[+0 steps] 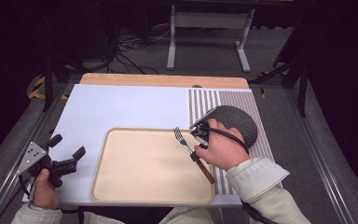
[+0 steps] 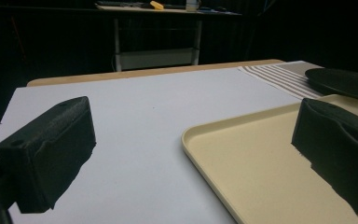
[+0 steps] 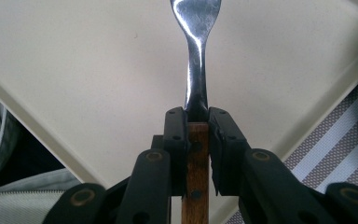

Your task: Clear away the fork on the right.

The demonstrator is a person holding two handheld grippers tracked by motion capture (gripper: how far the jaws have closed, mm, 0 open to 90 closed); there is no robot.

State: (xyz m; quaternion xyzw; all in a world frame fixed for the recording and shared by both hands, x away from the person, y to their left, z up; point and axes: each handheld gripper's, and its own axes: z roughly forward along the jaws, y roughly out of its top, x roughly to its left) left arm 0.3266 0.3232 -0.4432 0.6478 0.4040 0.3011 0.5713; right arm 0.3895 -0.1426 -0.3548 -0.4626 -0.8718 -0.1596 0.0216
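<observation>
Over the tray's [image 1: 135, 182] right edge, seen from the high view, my right gripper [image 1: 199, 135] holds a fork [image 1: 189, 153] by its wooden handle. The tines point toward the tray's far right corner, and the handle runs back over the tray's right rim toward me. My right hand [image 1: 221, 149] covers most of that gripper. Just right of the tray a dark plate [image 1: 240, 122] sits on a striped mat [image 1: 205, 100], partly hidden by my hand. Left of the tray, near its front corner, my left gripper [image 1: 67, 154] rests low over the white desk [image 1: 121, 107] with its jaws spread wide and nothing between them.

From the left gripper view, my two black jaws stand far apart, one over bare desk [image 2: 135, 116] left of the tray [image 2: 242, 158] and the other over the tray's near part. The plate [image 2: 342, 81] lies beyond the tray's far side, with the mat [image 2: 279, 74] next to it.

From the right gripper view, my jaws are pinched narrow on the fork [image 3: 198, 88], clamping both sides of the brown handle right where the wood meets the steel neck. The neck rises straight out from between them over the tray's [image 3: 74, 60] pale floor. The handle runs back under the jaws. The mat [image 3: 340, 140] shows beyond the tray's rim at the lower right.
</observation>
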